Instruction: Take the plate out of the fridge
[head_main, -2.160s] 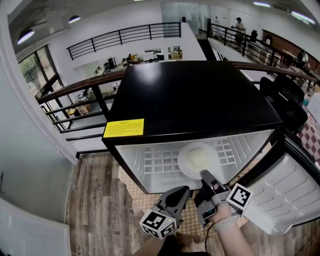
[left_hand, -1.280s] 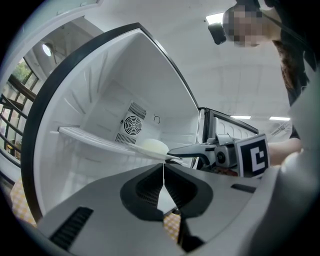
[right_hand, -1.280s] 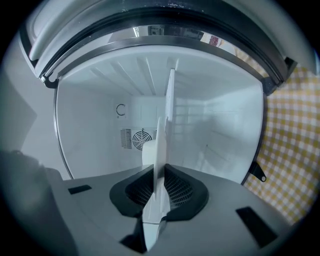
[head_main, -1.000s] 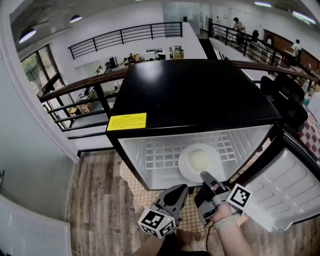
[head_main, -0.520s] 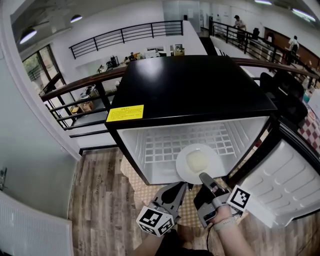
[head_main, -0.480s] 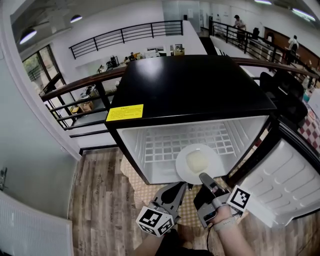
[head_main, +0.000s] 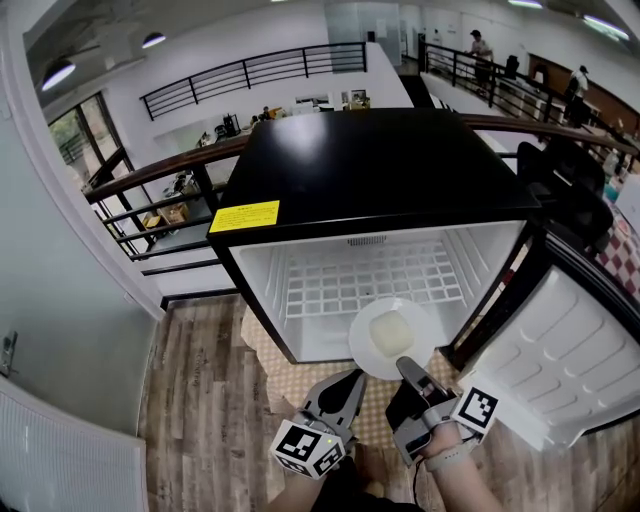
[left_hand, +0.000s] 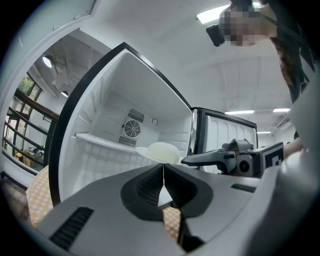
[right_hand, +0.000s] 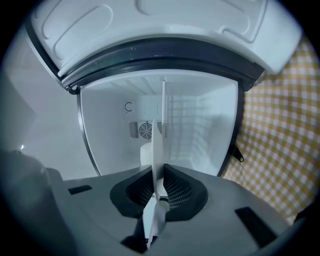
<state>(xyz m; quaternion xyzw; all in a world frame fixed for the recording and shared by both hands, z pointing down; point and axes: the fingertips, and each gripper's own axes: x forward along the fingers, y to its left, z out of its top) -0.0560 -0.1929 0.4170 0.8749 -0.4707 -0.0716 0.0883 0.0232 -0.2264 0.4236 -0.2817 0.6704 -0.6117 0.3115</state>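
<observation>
Plate (head_main: 392, 337) rim tight between right gripper (head_main: 403, 363) fingers (right_hand: 180, 189), barely apart

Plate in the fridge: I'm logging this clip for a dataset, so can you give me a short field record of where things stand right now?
Fridge: small, black top, interior white
Door: swung open to the right
Plate: white, roughly level, at the front of the opening
Food: pale mound on the plate
Right gripper: shut on the plate's near rim
Left gripper: shut, empty, beside the right one, apart from the plate
Task stage: plate gripped, not yet clear of the fridge
</observation>
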